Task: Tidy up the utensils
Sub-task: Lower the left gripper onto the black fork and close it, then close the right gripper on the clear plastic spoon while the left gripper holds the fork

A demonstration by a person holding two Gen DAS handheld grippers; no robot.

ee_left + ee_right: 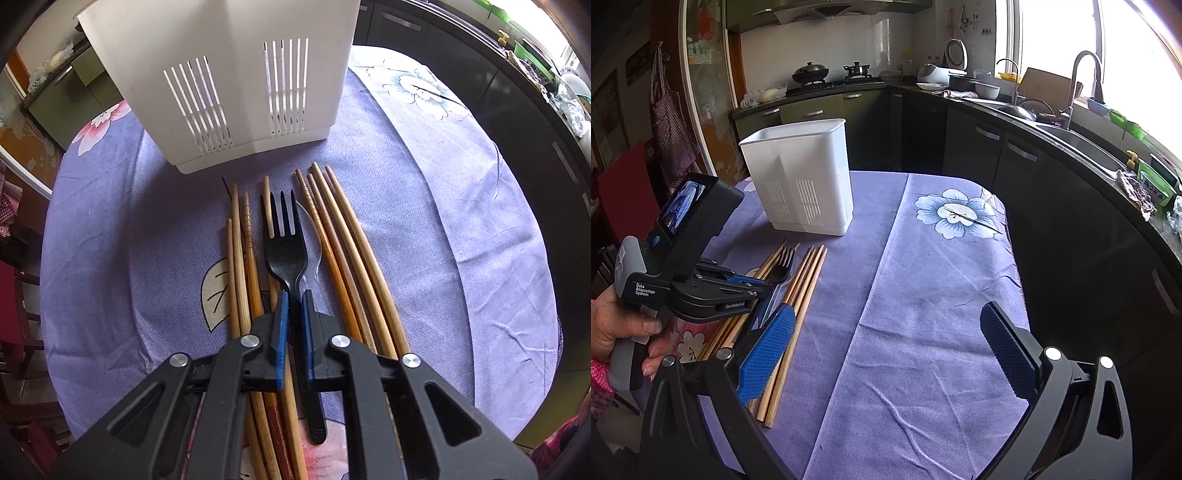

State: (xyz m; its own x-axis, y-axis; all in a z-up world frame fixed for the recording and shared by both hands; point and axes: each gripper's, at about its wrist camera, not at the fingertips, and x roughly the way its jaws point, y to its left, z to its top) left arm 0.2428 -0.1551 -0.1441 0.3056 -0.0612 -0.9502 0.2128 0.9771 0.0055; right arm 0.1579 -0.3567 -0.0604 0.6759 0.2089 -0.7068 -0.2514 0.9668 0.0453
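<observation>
Kitchen table, purple floral cloth [923, 332]: left gripper [294, 301] pinching black plastic fork [282, 240]; neighbouring chopsticks [347, 236] risking snagging; right gripper [886, 332] hovering agape.

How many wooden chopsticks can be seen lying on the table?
8. Three chopsticks lie left of the black fork, one passes under it, four lie to its right. The left gripper covers their lower ends, so more may be hidden.
</observation>
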